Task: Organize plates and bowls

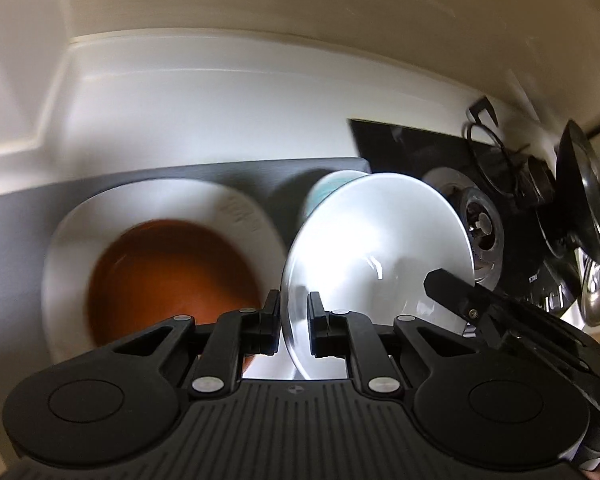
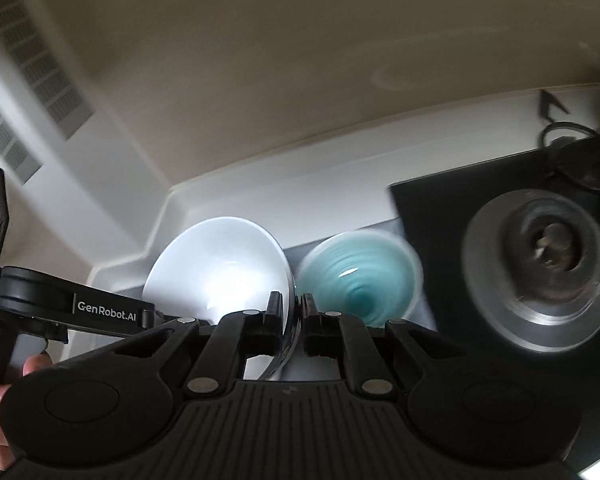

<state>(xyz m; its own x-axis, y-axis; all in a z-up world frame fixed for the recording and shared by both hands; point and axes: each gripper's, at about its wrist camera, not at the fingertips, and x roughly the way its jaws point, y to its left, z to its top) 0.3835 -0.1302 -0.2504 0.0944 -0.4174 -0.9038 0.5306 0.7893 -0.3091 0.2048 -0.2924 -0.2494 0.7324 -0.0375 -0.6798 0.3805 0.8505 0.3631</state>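
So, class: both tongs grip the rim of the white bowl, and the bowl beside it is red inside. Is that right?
Not quite. Both the left tongs and right tongs do grip the white bowl, but the right wrist view shows the bowl beside it is teal inside, not red.

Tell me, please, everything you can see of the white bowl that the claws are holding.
The white bowl is glossy, ceramic-looking, wide-flared and empty, tipped with its opening facing the cameras. The left claw pinches its rim on one side; the right claw grips the rim too. It appears lifted, with the teal bowl beside it.
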